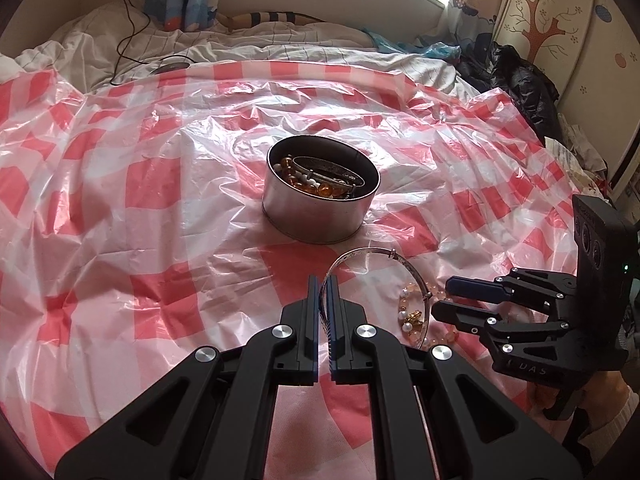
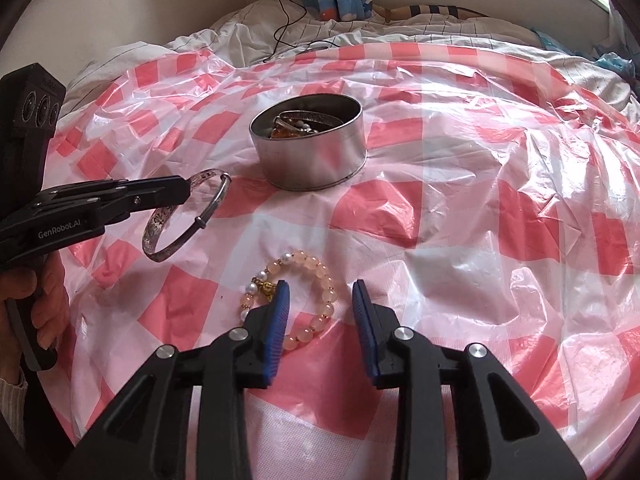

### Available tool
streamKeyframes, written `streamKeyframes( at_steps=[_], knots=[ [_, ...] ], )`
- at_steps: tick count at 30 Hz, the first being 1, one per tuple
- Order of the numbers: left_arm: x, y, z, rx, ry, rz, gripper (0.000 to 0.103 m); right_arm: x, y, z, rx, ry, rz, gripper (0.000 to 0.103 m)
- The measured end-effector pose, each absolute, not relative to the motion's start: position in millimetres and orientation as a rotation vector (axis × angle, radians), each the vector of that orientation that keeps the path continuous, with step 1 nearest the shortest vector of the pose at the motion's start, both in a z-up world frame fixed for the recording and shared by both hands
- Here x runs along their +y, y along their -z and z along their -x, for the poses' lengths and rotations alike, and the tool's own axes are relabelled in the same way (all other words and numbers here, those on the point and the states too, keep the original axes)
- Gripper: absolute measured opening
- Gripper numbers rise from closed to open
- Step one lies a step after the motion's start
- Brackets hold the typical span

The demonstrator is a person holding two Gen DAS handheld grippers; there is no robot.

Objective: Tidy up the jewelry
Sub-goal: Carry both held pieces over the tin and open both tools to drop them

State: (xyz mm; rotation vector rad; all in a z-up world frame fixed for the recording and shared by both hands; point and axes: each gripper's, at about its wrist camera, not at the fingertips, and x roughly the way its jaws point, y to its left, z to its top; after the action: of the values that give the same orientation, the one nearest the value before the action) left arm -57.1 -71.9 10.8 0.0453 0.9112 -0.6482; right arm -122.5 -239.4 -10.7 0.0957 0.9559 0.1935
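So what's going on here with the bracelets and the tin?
A person is sorting jewelry on a checked sheet. The left gripper is shut on a silver bangle, held up short of the tin, which already holds jewelry. The right gripper is open over a bead bracelet lying on the sheet.

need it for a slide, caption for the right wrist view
Open right gripper over a pink beaded bracelet; left gripper holds a silver bangle near the tin.

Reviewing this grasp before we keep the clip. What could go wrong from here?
1. The left gripper pinches only the thin edge of the silver bangle; it could twist or slip on the way to the tin.
2. The right gripper is open above the bead bracelet; closing may snag the crinkled plastic sheet.
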Motion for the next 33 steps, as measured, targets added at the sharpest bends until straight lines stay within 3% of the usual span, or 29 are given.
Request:
streamKeyframes(
  at_steps=[1, 3, 6, 33],
  knots=[
    [-72.5, -10.4, 57.5, 0.911, 0.648, -0.046, 0.003, -237.6, 11.1, 122.8, 0.955, -0.196, -0.088, 0.032],
    [-72.3, -9.4, 57.0, 0.914, 0.646, -0.047, 0.003, -235.0, 13.0, 123.0, 0.963, -0.196, -0.077, 0.019],
    [-74.3, -8.5, 57.8, 0.915, 0.643, -0.05, 0.003, -235.2, 14.2, 123.2, 0.969, -0.193, -0.079, 0.008],
    [-74.3, -46.2, 38.6, 0.832, 0.627, -0.057, 0.003, -275.7, -67.5, 104.5, 0.692, -0.365, -0.445, 0.008]
  ],
)
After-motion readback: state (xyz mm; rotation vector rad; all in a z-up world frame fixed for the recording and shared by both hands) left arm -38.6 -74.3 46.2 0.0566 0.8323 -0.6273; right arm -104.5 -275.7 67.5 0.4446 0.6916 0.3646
